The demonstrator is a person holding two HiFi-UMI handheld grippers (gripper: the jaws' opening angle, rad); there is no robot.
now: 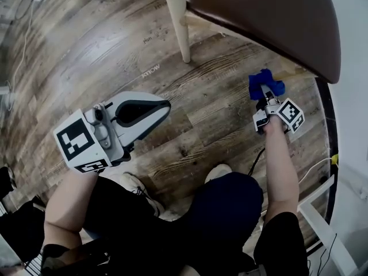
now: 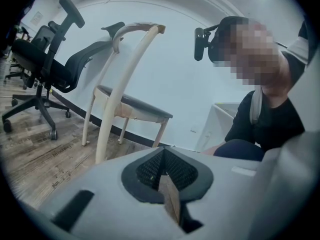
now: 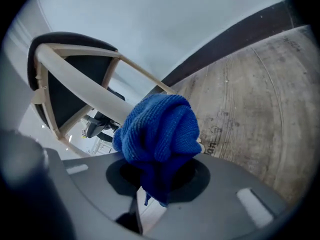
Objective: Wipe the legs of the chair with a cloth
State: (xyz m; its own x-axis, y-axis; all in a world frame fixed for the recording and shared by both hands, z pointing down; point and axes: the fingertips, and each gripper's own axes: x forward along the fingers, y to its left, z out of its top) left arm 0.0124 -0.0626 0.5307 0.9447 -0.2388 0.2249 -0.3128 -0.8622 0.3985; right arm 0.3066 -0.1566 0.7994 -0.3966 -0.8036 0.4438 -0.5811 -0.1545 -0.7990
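The right gripper [image 1: 265,99] is pinching a bunched blue microfibre cloth [image 3: 157,131], which bulges out past its jaws. The left gripper [image 2: 165,176] has its jaws pressed together on nothing and hangs at the left of the head view, well away from the work.

The cloth looks soft, light and floppy. It should fold around a leg easily but could slip out of a shallow pinch, so the deep grip in its middle suits it.

The cream-legged wooden chair with a dark seat [image 1: 276,16] fills the top right of the head view. One of its pale legs [image 1: 179,25] stands at top centre, well apart from the cloth. In the right gripper view a cream rail [image 3: 85,76] runs just behind the cloth; I cannot tell whether they touch.

The seat overhangs the cloth and crowds the approach. A black office chair [image 2: 50,59] stands on the wood-plank floor [image 1: 190,96] at the left of the left gripper view.
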